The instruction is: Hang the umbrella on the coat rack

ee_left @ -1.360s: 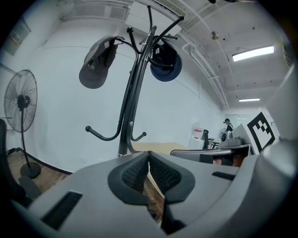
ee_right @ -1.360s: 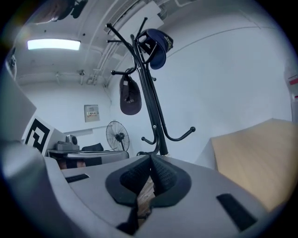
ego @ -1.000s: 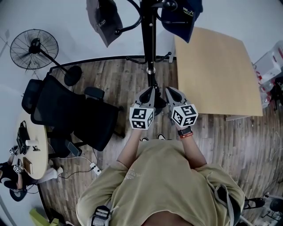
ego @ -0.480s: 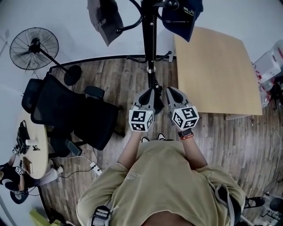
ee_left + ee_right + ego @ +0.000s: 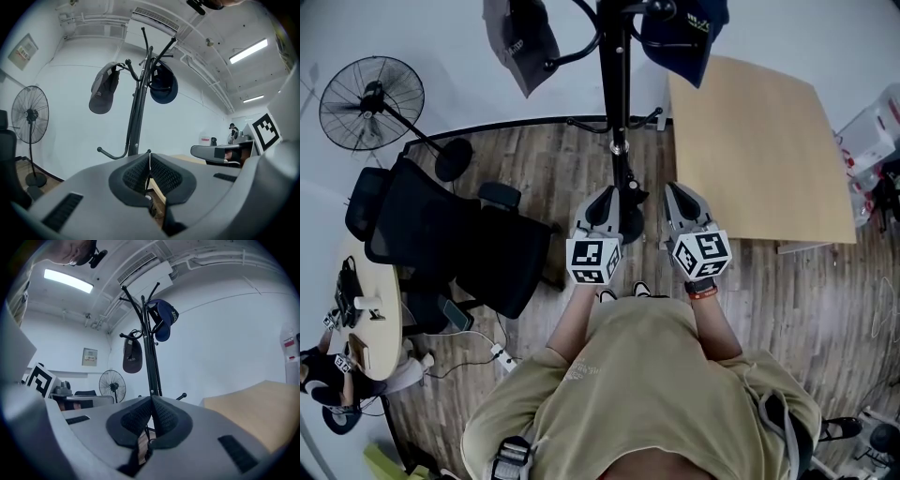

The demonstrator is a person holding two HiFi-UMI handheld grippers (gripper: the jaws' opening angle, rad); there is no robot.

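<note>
The black coat rack stands straight ahead of me, with a grey cap on a left hook and a navy cap on a right hook. No umbrella shows in any view. My left gripper and right gripper hover side by side over the rack's dark base, one on each side of the pole. In the left gripper view the left gripper is shut with its pads together and empty, facing the rack. The right gripper is likewise shut and empty, below the rack.
A light wooden table stands right of the rack. A black office chair and a standing fan are to the left, with a round table holding small items at the far left. Low hooks jut from the pole.
Both grippers have moved apart from each other, the left one leftward and the right one rightward, and drawn back slightly from the rack. Both stay shut.
</note>
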